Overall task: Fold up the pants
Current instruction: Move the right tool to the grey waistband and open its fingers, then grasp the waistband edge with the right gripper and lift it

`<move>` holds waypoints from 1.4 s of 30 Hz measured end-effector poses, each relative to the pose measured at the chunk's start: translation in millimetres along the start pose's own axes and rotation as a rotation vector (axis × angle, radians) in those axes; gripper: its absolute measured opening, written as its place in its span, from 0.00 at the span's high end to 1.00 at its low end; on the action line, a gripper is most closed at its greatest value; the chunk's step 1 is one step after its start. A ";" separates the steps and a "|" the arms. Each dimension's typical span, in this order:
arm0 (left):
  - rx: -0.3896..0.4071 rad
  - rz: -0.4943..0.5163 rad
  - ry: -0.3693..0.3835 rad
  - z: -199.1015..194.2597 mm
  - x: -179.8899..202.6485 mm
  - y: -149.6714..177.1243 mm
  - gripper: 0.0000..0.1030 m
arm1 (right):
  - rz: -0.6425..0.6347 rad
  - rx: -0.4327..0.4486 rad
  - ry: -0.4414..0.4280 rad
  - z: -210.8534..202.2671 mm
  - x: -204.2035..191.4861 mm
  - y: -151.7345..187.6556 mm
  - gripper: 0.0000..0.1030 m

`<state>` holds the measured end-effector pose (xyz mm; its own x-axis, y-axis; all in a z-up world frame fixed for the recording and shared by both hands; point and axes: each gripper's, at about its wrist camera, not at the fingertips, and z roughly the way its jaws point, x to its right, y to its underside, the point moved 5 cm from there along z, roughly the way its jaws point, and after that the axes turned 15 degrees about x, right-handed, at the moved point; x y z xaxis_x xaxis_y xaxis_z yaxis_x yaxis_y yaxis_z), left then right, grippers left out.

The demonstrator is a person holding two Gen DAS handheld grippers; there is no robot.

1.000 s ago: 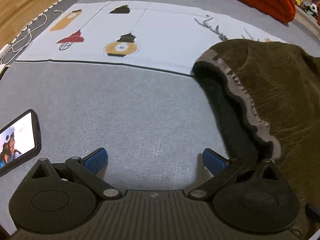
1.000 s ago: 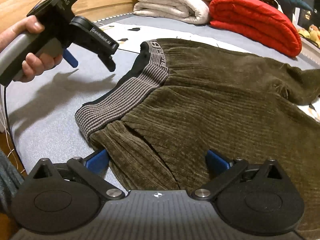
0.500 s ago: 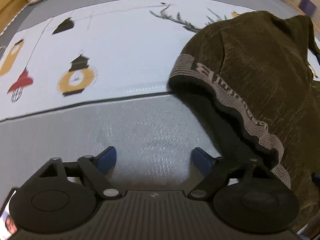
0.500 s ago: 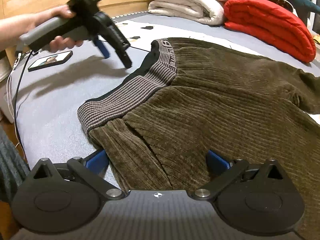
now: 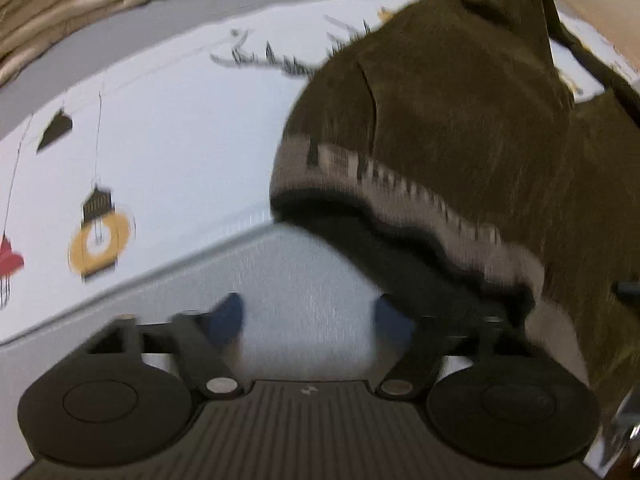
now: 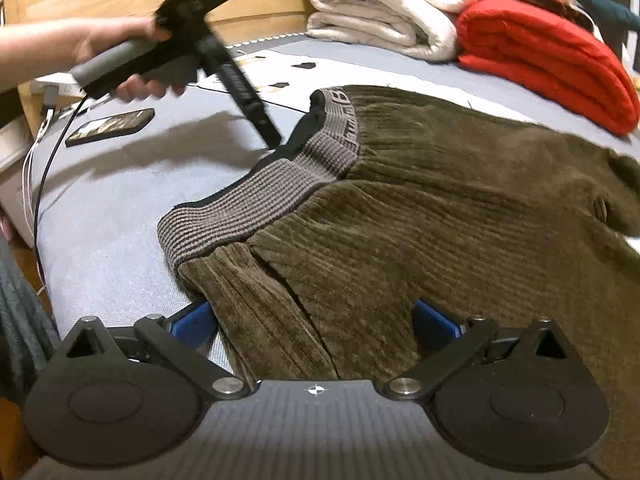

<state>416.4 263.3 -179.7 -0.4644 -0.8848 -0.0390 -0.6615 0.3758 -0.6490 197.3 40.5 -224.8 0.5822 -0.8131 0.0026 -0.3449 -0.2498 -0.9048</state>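
Olive-brown corduroy pants (image 6: 440, 220) lie spread on the grey bed, with the striped grey waistband (image 6: 256, 204) towards the left. In the right wrist view a hand holds my left gripper (image 6: 272, 138), which points down at the far end of the waistband. From its own blurred view, the left gripper (image 5: 308, 316) has its jaws closing over bare grey fabric. The waistband's dark inner edge (image 5: 400, 264) lies just beside its right finger. My right gripper (image 6: 316, 318) stands open and wide, with the near hip of the pants lying between its blue fingers; the pads do not press on it.
A phone (image 6: 110, 126) lies on the bed at the left, near cables (image 6: 32, 160) along the edge. A folded white blanket (image 6: 380, 12) and a red quilt (image 6: 548, 60) sit at the back. A white sheet printed with lamps (image 5: 160, 140) lies under the pants' far side.
The left gripper moved towards the far end of the waistband, rolled, and its jaws narrowed. The right gripper and the pants kept still.
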 end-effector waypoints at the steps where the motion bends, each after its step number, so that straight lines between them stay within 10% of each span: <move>1: 0.007 -0.010 0.005 2.1 -0.2 -5.7 0.71 | -0.019 0.008 0.002 1.6 -2.1 -0.6 0.00; 3: 0.006 -0.043 0.026 6.8 0.0 -13.8 1.00 | -0.058 0.034 -0.005 0.5 -9.0 -2.6 0.07; 5: 0.004 -0.066 0.029 11.7 1.2 -18.4 1.00 | -0.081 0.067 -0.062 -6.6 -16.5 -4.4 0.49; 9: 0.043 -0.020 0.009 12.7 11.1 -18.2 1.00 | 0.009 0.063 -0.061 -15.0 -7.6 -11.1 0.76; 17: 0.029 -0.057 -0.054 -16.1 -18.6 14.6 1.00 | 0.269 0.026 -0.112 -17.1 2.5 -16.4 0.79; 23: 0.041 -0.159 -0.035 -31.9 -31.5 21.0 0.94 | 0.184 0.017 -0.117 -13.4 -16.2 -17.6 0.79; 25: 0.052 -0.209 -0.003 -27.8 -27.6 12.7 0.42 | 0.186 0.021 -0.121 -15.1 -13.0 -18.1 0.80; 27: 0.075 -0.220 0.009 -24.9 -19.7 4.6 0.14 | 0.200 0.025 -0.123 -17.3 -9.7 -18.4 0.79; 32: 0.042 -0.233 -0.021 11.2 -5.4 -11.6 0.13 | 0.217 0.030 -0.131 -16.9 -7.3 -17.2 0.79; 35: 0.083 -0.201 -0.021 13.3 3.9 -21.2 0.38 | 0.232 0.033 -0.139 -15.3 -3.6 -15.1 0.77; 42: 0.132 -0.378 0.062 -5.9 -15.0 -13.2 0.44 | 0.308 0.057 -0.172 -18.4 4.0 -9.8 0.64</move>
<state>428.6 273.2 -166.0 -0.2402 -0.9340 0.2643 -0.7133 -0.0148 -0.7007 189.4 30.1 -208.1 0.5746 -0.7438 -0.3414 -0.4845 0.0271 -0.8744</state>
